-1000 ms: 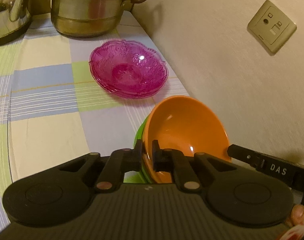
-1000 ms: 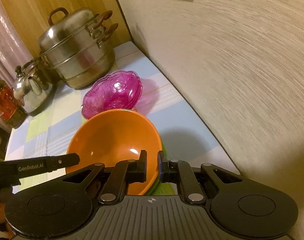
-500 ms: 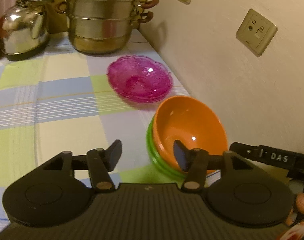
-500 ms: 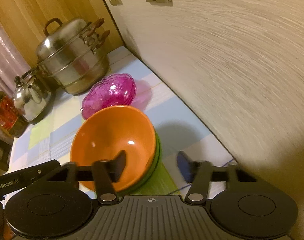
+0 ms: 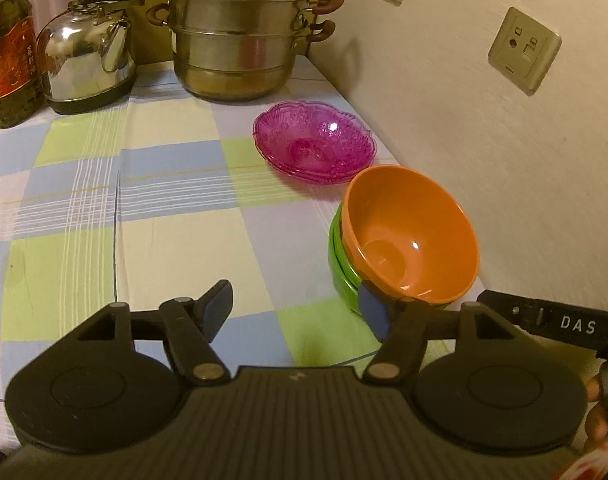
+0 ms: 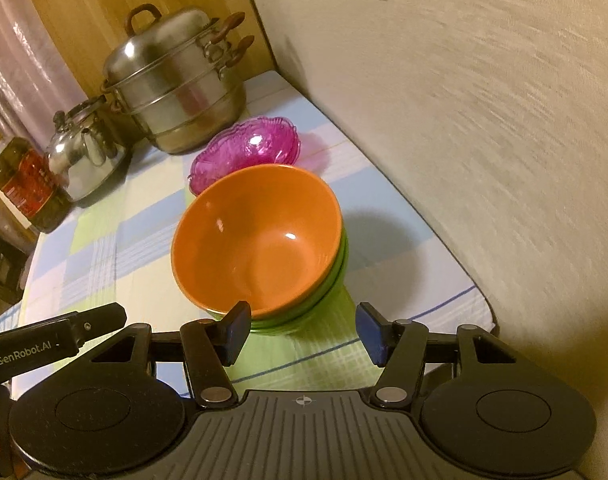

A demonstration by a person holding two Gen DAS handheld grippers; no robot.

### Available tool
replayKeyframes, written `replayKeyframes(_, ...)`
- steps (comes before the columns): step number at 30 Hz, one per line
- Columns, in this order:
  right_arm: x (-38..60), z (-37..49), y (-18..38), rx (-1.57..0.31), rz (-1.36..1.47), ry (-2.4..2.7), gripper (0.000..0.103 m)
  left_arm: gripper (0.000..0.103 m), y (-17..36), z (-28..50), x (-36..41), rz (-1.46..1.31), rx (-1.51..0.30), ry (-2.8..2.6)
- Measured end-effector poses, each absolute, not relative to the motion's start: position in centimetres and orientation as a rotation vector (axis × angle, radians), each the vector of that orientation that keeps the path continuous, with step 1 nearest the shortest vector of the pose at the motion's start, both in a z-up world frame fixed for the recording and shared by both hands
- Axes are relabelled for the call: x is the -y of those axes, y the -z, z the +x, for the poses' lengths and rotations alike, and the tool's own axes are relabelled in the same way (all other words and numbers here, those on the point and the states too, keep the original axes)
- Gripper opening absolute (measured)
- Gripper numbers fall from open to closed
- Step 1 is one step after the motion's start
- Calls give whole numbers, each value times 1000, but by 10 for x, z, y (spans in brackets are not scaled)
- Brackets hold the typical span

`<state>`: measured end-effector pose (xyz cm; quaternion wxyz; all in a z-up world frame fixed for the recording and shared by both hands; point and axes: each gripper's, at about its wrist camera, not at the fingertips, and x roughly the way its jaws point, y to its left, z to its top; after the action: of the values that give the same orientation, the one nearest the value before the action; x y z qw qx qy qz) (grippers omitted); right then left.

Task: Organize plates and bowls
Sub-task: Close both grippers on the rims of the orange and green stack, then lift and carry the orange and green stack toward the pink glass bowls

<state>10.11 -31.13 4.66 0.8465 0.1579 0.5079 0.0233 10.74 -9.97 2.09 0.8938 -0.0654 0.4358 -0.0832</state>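
An orange bowl sits nested in green bowls on the checked tablecloth near the wall; it also shows in the right wrist view on the green bowls. Stacked pink glass plates lie just behind it, also in the right wrist view. My left gripper is open and empty, just in front and to the left of the bowls. My right gripper is open and empty, close in front of the stack.
A steel steamer pot, a kettle and an oil bottle stand at the back. The wall with sockets runs close along the right of the bowls. The table's near right edge is close.
Both grippers were shut on the orange bowl's rim, opened and let it go. Both have since drawn back from the stack.
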Motion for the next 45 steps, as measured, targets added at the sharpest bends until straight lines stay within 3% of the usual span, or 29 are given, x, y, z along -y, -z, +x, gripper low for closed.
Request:
replayKeyframes(20, 346, 139, -25, -1106, 478, 8, 58, 64, 5, 165, 102, -425, -989, 278)
replayKeyframes(34, 347, 172, 23, -1213, 583, -20, 58, 38, 55, 197, 105, -562, -1102, 284)
replayKeyframes(42, 345, 180, 33, -1233, 586, -9, 57, 32, 60, 206, 108, -544, -1124, 296)
replayKeyframes(45, 344, 180, 35, -1239, 592, -7, 44, 31, 61, 209, 112, -525, -1140, 293)
